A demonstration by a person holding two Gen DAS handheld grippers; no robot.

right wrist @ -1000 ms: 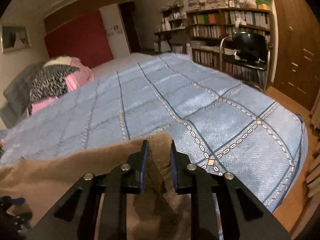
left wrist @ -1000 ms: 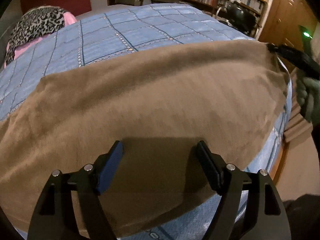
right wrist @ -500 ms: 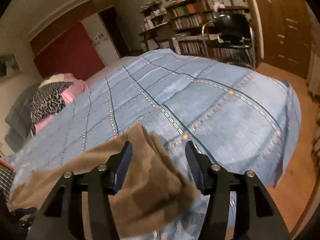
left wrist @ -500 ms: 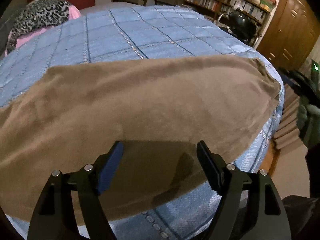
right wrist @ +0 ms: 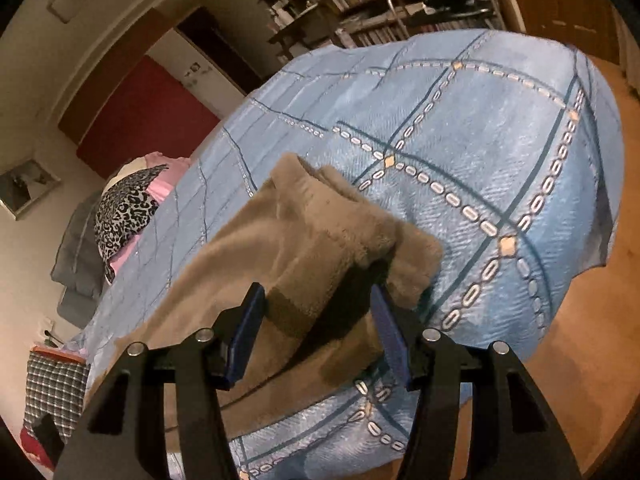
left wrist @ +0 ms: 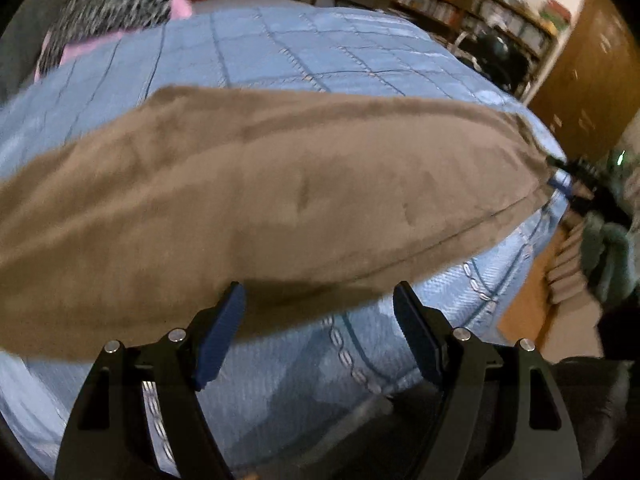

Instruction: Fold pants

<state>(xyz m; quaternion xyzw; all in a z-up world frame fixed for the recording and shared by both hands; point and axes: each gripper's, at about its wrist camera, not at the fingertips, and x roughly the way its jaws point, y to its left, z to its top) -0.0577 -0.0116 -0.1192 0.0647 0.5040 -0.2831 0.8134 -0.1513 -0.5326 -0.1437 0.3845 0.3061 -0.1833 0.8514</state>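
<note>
bed: blue quilted bedspread (left wrist: 312, 60) with a grid of dark lines and pale chain stitching; it fills most of both views and its near edge drops away below the grippers.
pants: brown fleece pants (left wrist: 260, 184) lie flat across the bedspread in a long band, left to right in the left wrist view; the far long edge sits well inside the bed, the near long edge runs close to the bed's near edge.
pants end: in the right wrist view the bunched end (right wrist: 340, 232) lies rumpled near the bed's corner, with bare bedspread beyond it.
left gripper: left gripper (left wrist: 316, 332) has jaws wide apart, nothing between them; it hangs over the near edge of the pants and the bare strip of bedspread.
right gripper: right gripper (right wrist: 316, 320) has just been opening; jaws stand apart on either side of the bunched end, pads not pressing it.
open room: wooden floor (right wrist: 592, 320) past the bed's corner.
far side: leopard-print cloth (right wrist: 124, 208) on pink fabric at the head of the bed, well apart from the pants.
</note>
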